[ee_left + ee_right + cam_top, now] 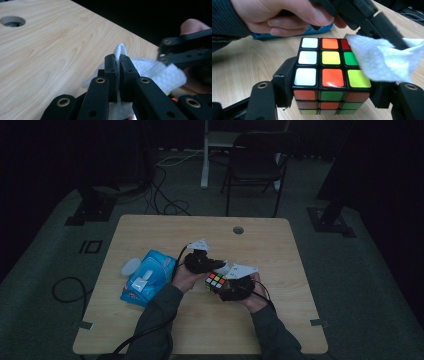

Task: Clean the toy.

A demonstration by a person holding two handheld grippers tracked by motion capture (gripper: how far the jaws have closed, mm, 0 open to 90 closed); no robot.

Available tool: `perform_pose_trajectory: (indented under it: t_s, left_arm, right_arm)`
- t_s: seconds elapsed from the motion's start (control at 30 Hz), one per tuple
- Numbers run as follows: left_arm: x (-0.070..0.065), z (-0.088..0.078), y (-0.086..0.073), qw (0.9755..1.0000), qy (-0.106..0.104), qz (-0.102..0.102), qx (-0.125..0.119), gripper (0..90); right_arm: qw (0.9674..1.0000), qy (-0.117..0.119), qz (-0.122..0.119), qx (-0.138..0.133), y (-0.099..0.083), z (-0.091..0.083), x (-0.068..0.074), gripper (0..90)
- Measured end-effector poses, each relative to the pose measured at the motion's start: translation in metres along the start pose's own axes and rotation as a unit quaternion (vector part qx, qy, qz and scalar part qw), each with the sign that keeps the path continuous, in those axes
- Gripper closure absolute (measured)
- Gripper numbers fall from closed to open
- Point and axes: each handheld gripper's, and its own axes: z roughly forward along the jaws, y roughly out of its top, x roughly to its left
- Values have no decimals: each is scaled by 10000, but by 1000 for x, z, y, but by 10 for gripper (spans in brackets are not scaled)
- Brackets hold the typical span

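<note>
Right tongs (329, 100) clamped on the puzzle cube (329, 67) near the desk's (150, 235) middle, left tongs (119, 67) pinching a wipe (384, 60) against its top. Could easily shove the cube crooked if pressed too hard.

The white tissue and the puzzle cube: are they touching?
Touching. In the right gripper view the white tissue, pinched by the left gripper, lies on the puzzle cube's top face, covering its right-hand squares.

No legible text, label, brand, number or sign anywhere. Print on the blue tissue pack (148, 278) too small and dim to read from the high view. Plain coloured stickers, no lettering, on the Rubik's cube (329, 75).
</note>
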Motion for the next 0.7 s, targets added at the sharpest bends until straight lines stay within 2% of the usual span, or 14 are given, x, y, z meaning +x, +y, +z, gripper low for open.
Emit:
perform_pose_trajectory:
  t_s: [0.13, 0.27, 0.5, 0.7]
  left_arm:
    - [-2, -1, 3, 10000, -34, 53, -10, 871]
    - [0, -2, 2, 10000, 36, 59, 18, 871]
    - [11, -3, -9, 9997, 172, -162, 32, 871]
    - [14, -8, -11, 9996, 214, -208, -16, 870]
  right_arm:
    - [10000, -7, -12, -20, 1, -1, 0, 341]
    - [10000, -4, -27, -47, 2, -2, 1, 341]
    - [10000, 8, -67, -44, 3, -2, 2, 341]
    - [10000, -40, -27, -86, 2, -5, -1, 341]
